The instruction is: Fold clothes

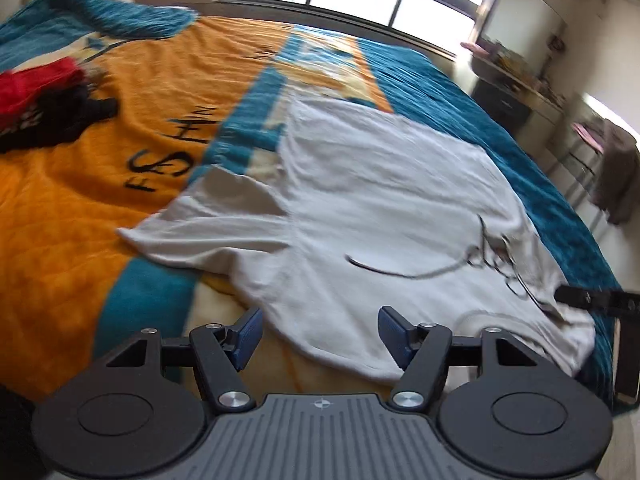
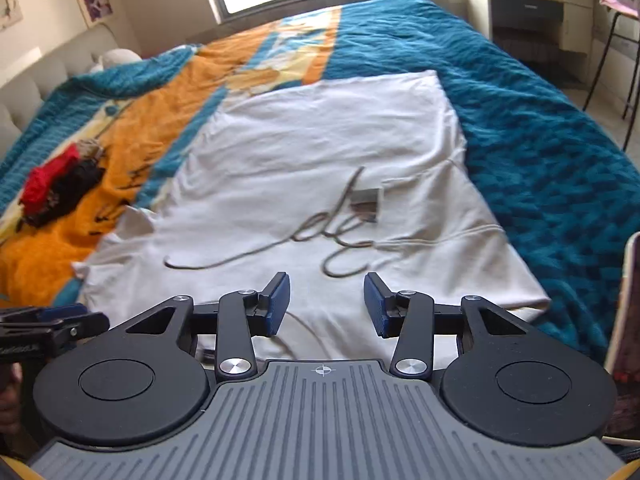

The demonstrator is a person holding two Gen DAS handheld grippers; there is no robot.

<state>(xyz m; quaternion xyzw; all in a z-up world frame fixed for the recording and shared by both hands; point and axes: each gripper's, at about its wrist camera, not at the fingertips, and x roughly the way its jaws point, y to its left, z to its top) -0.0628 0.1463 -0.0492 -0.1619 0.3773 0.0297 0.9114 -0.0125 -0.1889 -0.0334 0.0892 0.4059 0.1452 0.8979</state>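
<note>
A white T-shirt (image 1: 380, 208) with a dark script print lies spread flat on the bed, collar end toward me. One short sleeve (image 1: 208, 220) sticks out to the left. My left gripper (image 1: 320, 332) is open and empty, just above the shirt's near left shoulder. My right gripper (image 2: 326, 304) is open and empty above the collar end of the same shirt (image 2: 320, 152). The right gripper's tip shows at the right edge of the left wrist view (image 1: 596, 300). The left gripper shows at the left edge of the right wrist view (image 2: 44, 326).
The bed is covered by a teal and orange blanket (image 1: 100, 168). A pile of red and black clothes (image 2: 56, 188) lies on it to the left. A headboard (image 2: 24, 84) is at far left; a desk and chair (image 2: 568, 12) stand to the right.
</note>
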